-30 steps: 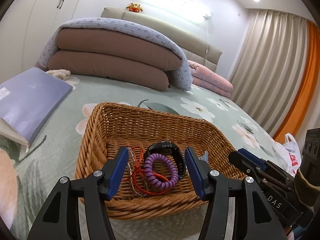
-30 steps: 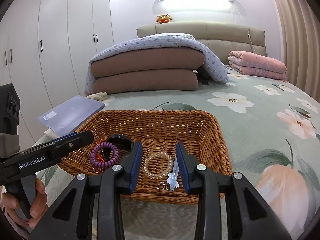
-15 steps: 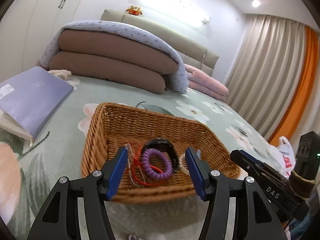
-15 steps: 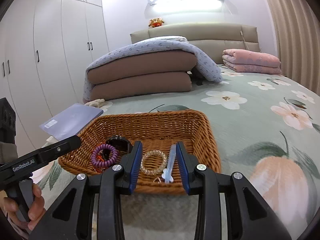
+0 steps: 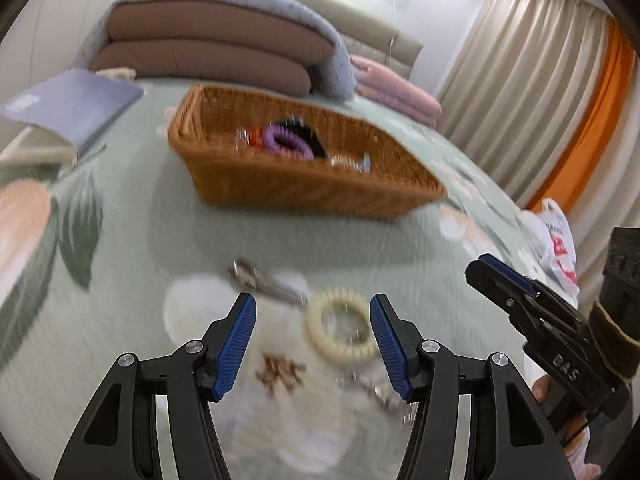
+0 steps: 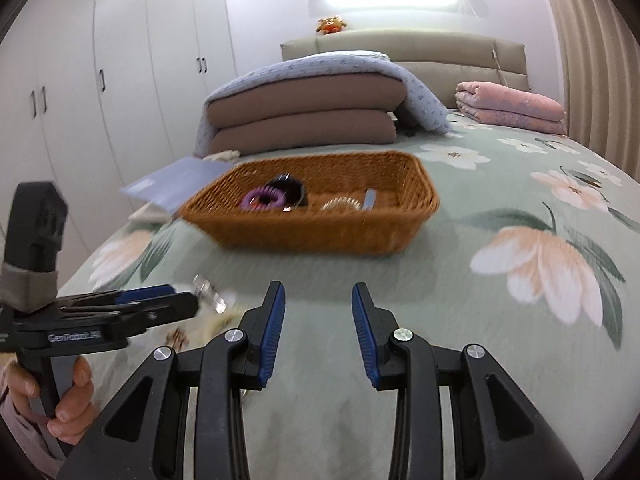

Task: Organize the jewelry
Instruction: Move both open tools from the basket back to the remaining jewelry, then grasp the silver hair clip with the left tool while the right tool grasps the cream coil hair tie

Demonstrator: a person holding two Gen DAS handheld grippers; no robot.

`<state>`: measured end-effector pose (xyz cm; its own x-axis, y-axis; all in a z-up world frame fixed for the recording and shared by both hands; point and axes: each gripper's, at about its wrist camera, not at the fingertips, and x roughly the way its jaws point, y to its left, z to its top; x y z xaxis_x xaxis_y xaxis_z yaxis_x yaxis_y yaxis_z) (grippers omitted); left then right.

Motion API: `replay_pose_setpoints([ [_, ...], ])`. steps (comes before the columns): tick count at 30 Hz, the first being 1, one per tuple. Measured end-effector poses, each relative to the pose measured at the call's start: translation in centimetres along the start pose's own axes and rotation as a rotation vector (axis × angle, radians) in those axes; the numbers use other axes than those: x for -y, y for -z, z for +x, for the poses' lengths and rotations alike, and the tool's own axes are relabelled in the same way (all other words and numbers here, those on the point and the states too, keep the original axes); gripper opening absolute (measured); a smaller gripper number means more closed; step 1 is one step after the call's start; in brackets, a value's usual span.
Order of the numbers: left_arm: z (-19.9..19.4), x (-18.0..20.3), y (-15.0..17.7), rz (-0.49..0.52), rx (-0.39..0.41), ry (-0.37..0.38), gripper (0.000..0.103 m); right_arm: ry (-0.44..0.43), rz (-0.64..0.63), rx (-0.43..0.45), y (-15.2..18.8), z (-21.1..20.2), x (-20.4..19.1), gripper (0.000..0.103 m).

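Floral bedspread (image 6: 500, 320) bears wicker basket (image 6: 320, 236); folded quilts (image 6: 308, 116) behind.

Folded duvet (image 6: 308, 108), pink blanket (image 6: 512, 108), blue book (image 5: 72, 108) on bedspread (image 6: 480, 240)

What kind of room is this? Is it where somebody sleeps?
Yes, most likely a bedroom. The wicker basket sits on a bed with a flowered bedspread, folded quilts are stacked by the padded headboard, and tall white wardrobes line the wall.
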<state>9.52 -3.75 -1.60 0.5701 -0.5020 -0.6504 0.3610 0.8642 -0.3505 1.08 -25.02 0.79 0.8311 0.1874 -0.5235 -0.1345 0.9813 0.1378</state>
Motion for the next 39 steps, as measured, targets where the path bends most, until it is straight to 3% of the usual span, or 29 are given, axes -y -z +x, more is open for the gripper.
replay_pose_setpoints([
  [7, 1.9, -0.2, 0.0, -0.023, -0.050, -0.059, 0.061, -0.044, 0.026, -0.032, 1.3, -0.4, 0.2, 0.037],
  [16, 1.9, 0.0, 0.1, 0.002, -0.038, -0.084, 0.061, -0.064, 0.013, -0.078, 1.3, 0.8, -0.2, 0.037],
  [20, 1.5, -0.9, -0.3, -0.047, -0.015, -0.115, 0.057, -0.084, 0.005, -0.106, 0.8, 1.4, -0.4, 0.037],
  [28, 2.3, -2.8, -1.5, -0.157, -0.031, -0.049, 0.046, -0.123, -0.079, -0.203, -1.2, 5.7, -3.6, 0.037],
  [31, 3.0, -2.8, -1.8, -0.181, -0.042, -0.016, 0.042, -0.119, -0.129, -0.273, -0.8, 7.6, -4.8, 0.026],
  [39, 5.1, -2.9, -2.9, -0.215, -0.072, 0.000, 0.032, -0.121, -0.133, -0.326, -0.2, 9.0, -4.7, 0.013],
])
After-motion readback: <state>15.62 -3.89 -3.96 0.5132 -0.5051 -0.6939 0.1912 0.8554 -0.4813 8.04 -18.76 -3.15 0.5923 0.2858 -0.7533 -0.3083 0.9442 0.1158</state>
